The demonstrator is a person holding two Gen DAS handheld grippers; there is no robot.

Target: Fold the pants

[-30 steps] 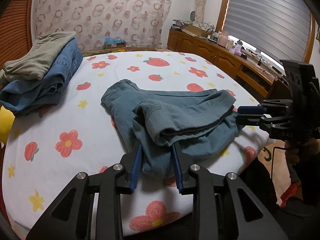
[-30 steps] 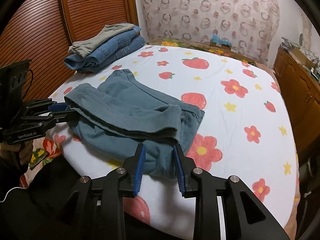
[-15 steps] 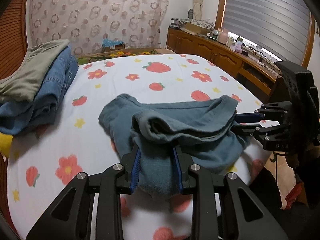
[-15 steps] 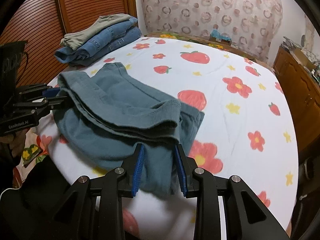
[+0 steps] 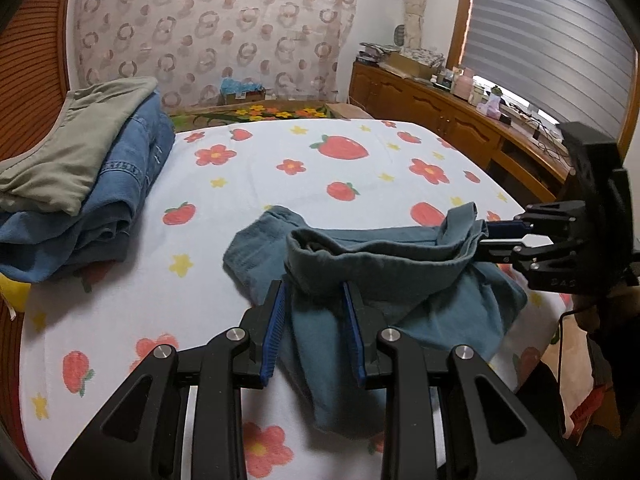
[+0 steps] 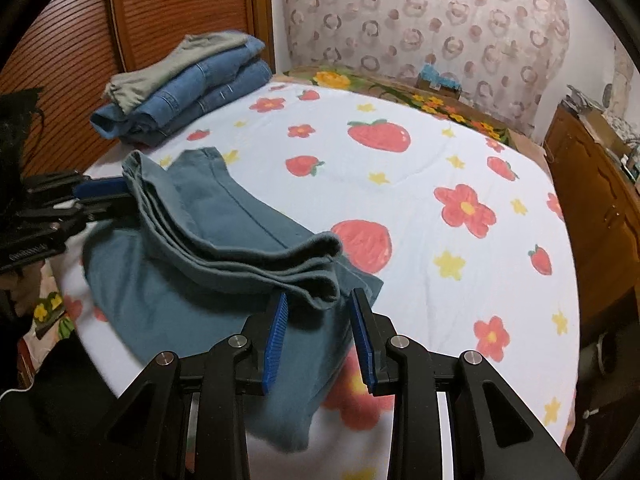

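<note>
Cotton-soft teal pants (image 5: 384,280) sag over the bed's (image 5: 320,184) near edge, limp, light. Your left gripper (image 5: 314,308) and right gripper (image 6: 318,320) each pinch a folded-edge corner; grip through all layers.

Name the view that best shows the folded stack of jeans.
Right wrist: the stack lies whole against the wooden door, layers visible. Left wrist shows it cut off at the frame's left edge.

Strawberry-and-flower bedsheet (image 5: 256,184) covers the bed. Folded blue jeans (image 6: 208,92) lie stacked near the louvered wooden door (image 6: 168,12), olive pants (image 5: 72,148) on top. Cluttered wooden sideboard (image 5: 452,120) under the window blind (image 5: 548,36).
</note>
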